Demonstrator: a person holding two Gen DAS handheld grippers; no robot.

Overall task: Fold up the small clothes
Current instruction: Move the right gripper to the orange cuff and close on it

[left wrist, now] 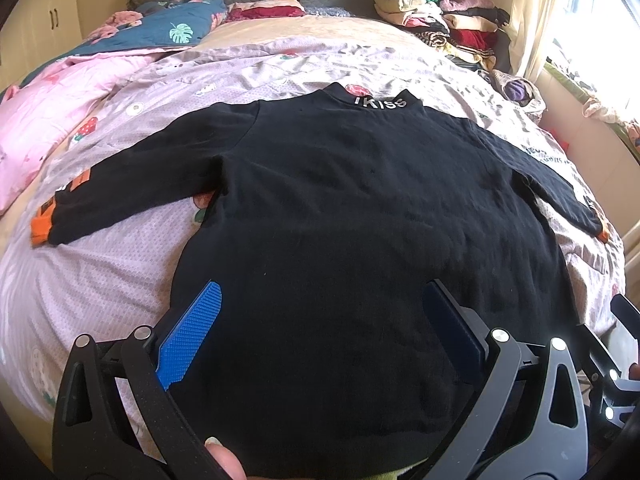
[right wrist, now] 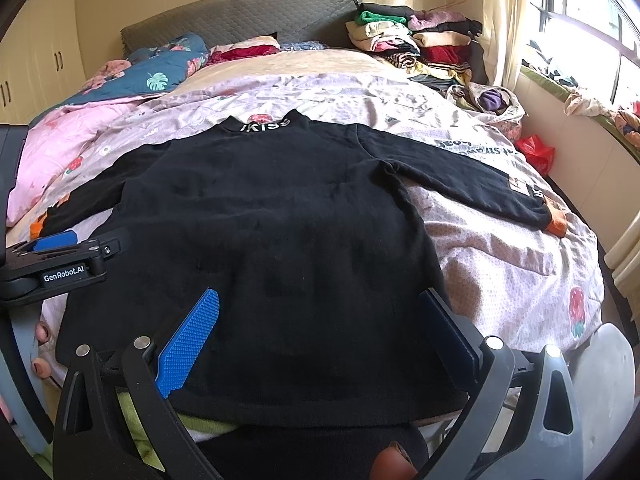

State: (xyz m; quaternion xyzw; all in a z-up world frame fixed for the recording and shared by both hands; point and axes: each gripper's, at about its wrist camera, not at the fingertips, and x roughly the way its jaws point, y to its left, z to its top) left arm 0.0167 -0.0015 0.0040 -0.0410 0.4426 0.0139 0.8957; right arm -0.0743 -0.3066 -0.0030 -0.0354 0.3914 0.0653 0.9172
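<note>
A small black long-sleeved top (left wrist: 340, 208) (right wrist: 272, 216) lies flat and face down on the bed, collar away from me with white lettering, both sleeves spread out sideways. Its cuffs are orange (left wrist: 40, 226) (right wrist: 557, 222). My left gripper (left wrist: 320, 324) hovers open over the hem on the left half, blue pads wide apart with only cloth below them. Over the hem's right half my right gripper (right wrist: 320, 328) is likewise open and holds nothing. In the right wrist view the left gripper (right wrist: 60, 258) shows from the side at the left edge.
The bed has a lilac strawberry-print cover (left wrist: 112, 264) (right wrist: 500, 272). A pink quilt (left wrist: 44, 112) and a blue leaf-print quilt (left wrist: 160, 28) lie at far left. Stacked folded clothes (left wrist: 440, 16) (right wrist: 420, 48) fill the far right corner. A window and curtain (right wrist: 560, 20) stand on the right.
</note>
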